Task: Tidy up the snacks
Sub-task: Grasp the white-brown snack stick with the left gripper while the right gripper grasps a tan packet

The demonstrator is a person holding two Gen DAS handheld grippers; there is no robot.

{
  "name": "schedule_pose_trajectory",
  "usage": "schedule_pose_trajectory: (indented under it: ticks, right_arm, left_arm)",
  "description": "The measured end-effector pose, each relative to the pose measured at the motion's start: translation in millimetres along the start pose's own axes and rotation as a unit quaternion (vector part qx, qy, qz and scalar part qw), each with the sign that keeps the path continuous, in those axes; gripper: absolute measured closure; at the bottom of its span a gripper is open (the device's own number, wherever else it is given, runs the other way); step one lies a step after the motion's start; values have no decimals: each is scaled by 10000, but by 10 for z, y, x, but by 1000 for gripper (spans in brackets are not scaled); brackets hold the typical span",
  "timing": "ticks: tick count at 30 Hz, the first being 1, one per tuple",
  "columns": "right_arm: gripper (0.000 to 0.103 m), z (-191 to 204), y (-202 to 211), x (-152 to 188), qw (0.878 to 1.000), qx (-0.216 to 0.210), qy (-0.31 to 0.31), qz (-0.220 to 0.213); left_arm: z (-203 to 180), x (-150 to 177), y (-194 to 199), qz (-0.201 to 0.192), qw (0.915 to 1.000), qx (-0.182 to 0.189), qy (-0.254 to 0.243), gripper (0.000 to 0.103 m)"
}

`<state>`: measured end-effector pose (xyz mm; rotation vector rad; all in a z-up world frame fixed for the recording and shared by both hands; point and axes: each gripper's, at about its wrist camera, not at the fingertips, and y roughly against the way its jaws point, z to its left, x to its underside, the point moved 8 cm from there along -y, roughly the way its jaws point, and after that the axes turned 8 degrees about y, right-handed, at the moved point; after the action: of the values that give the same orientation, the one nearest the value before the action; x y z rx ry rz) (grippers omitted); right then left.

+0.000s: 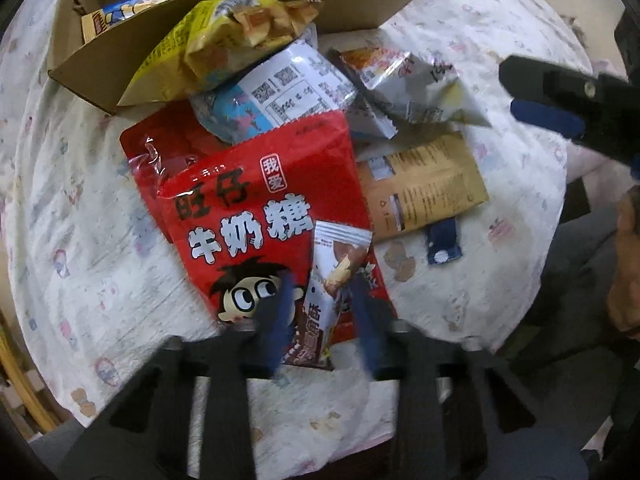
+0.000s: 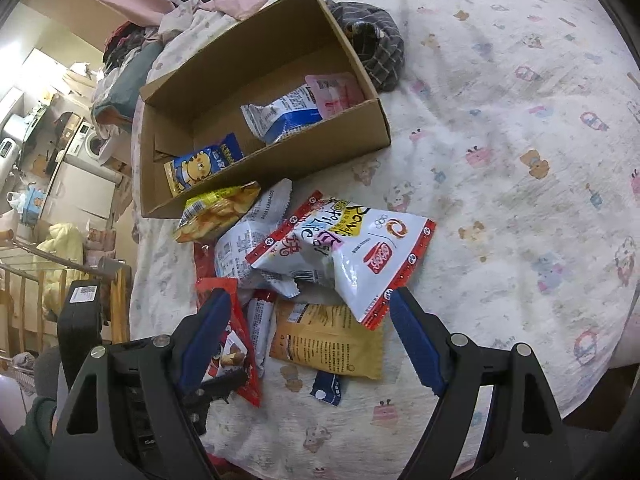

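L gripper (image 1: 320,312) points down over small white-brown snack sachet (image 1: 340,264), which lies on big red milk-candy bag (image 1: 248,208) at near end of pile on bedsheet (image 1: 80,200). Blue pads blurred either side of sachet; jaws prob. nipped shut on it, contact not clear. Lift straight up, slow, so red bag stays put, then carry to cardboard box (image 2: 360,120). R gripper (image 2: 308,328) wide open, empty, above tan pouch (image 2: 332,340) — keep clear of L's path.
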<state>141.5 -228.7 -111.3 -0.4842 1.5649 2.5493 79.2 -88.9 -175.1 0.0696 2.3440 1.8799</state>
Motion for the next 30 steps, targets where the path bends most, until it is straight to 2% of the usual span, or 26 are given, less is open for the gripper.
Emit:
schedule_pose_trajectory:
  ticks: [4,7,11,15,18,20,24,25,27,30]
  right_arm:
    - [19,-41,4,8,10000,15,-63,13]
    - [19,-34,-10,5,10000,18,-69,31]
    - [19,-17,-28,1,10000,36,-48,65]
    - [19,-40,-54,7,9998,160,-52,82]
    - [19,-77,-209,95,9982,430,6,427]
    - [19,-86,-356,188,9950,613,86,787]
    - [19,-88,-583,300,9886,836,218,1230]
    - [19,-90,-617,309,9880,825,210,1285]
    - [19,-88,-684,332,9888,475,-59,1412]
    - [21,-85,-644,281,9903,-61,-459,1307]
  left_arm:
    - [-7,32,-45,25,9999,-53,-121,90]
    - [71,13,55,-95,9999,23,22,90]
    - [289,-112,411,-590,9971,162,447,90]
    - [581,-242,617,-932,9896,212,1074,90]
    - [739,-297,670,-1064,9860,76,1285,90]
    - [767,-315,672,-1085,9854,67,1313,90]
    - [765,-329,659,-1123,9848,85,1321,90]
    - [758,-339,663,-1126,9845,113,1344,90]
    - [784,-327,703,-1149,9836,139,1382,90]
    - [819,-310,768,-1196,9822,190,1434,90]
